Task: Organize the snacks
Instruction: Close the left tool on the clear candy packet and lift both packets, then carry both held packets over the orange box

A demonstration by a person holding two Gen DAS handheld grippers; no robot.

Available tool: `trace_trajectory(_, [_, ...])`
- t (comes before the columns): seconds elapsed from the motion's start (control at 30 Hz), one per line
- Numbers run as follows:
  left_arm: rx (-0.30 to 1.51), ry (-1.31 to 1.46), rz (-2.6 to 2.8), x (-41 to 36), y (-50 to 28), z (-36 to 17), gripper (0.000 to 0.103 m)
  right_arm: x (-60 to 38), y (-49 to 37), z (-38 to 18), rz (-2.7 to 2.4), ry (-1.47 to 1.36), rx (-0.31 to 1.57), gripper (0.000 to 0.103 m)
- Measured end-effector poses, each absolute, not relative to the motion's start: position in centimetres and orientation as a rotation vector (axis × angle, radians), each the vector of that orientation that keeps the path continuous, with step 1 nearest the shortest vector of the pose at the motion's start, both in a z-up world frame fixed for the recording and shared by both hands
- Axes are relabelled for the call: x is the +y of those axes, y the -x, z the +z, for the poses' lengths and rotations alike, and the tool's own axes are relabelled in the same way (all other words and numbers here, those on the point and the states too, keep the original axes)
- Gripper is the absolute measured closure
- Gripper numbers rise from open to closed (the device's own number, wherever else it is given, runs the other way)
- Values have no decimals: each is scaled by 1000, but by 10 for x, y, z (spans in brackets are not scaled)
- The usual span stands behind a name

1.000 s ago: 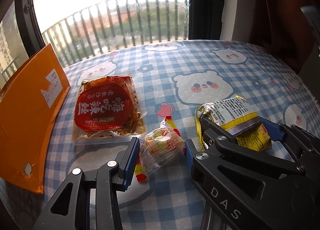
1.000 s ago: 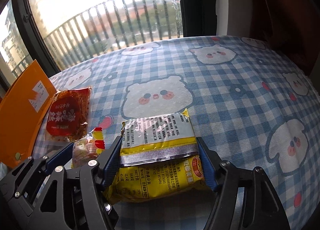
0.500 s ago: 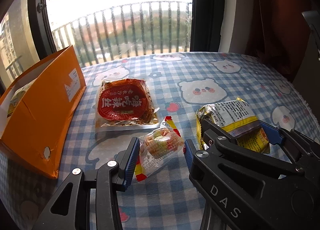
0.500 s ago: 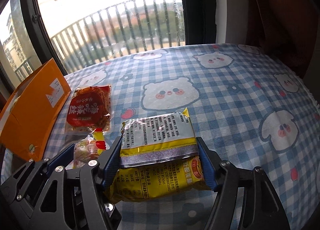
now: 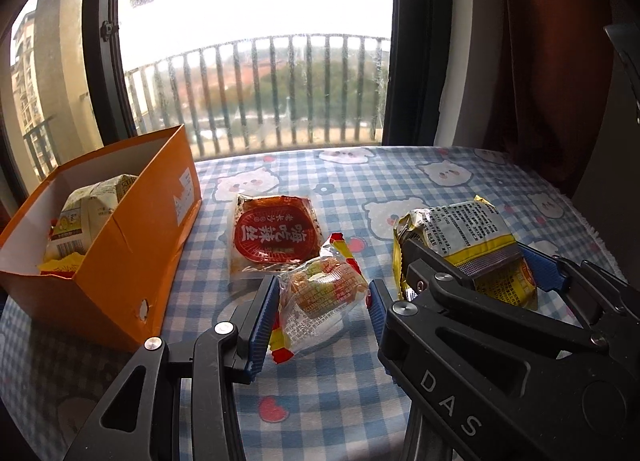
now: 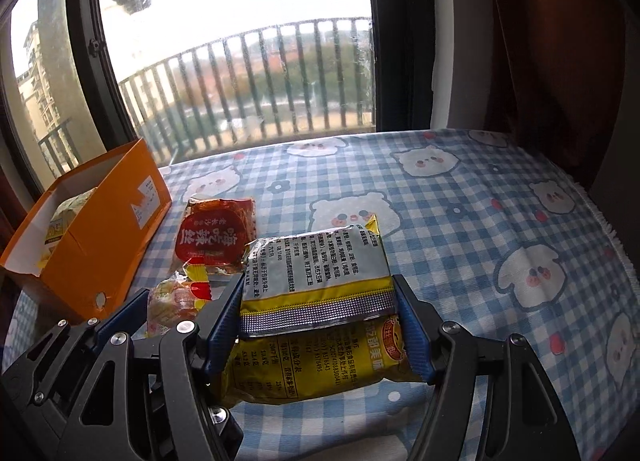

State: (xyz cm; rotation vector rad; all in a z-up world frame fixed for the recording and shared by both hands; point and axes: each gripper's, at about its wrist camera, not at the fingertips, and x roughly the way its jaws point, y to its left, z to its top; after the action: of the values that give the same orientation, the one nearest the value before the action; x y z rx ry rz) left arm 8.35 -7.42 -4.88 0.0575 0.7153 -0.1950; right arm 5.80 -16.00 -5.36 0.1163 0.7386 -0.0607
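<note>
My left gripper (image 5: 322,303) is shut on a small clear snack packet (image 5: 320,297) with red and yellow ends, held above the table. My right gripper (image 6: 320,321) is shut on a yellow and silver snack bag (image 6: 316,281), also lifted; the bag also shows in the left wrist view (image 5: 464,237). A red flat snack pack (image 5: 274,237) lies on the checked tablecloth (image 5: 320,401) just beyond the left gripper. An open orange box (image 5: 116,237) stands at the left with a pale packet (image 5: 92,209) inside.
The window and balcony railing (image 5: 260,93) are behind the table. A dark curtain (image 5: 560,61) hangs at the right. The table's right edge (image 6: 608,237) has a fringe. The orange box also shows in the right wrist view (image 6: 92,229).
Both grippers have risen with their packets, so the table looks farther below. The inside of the orange box has come into view.
</note>
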Motion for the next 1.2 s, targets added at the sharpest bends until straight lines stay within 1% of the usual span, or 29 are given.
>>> trace_trajectory(0.67, [561, -28, -171, -33, -84, 6, 57, -121, -58, 12, -19, -62, 578, 30])
trace_trajectory(1.2, [518, -2, -111, 21, -90, 23, 57, -68, -77, 31, 34, -48, 535, 30])
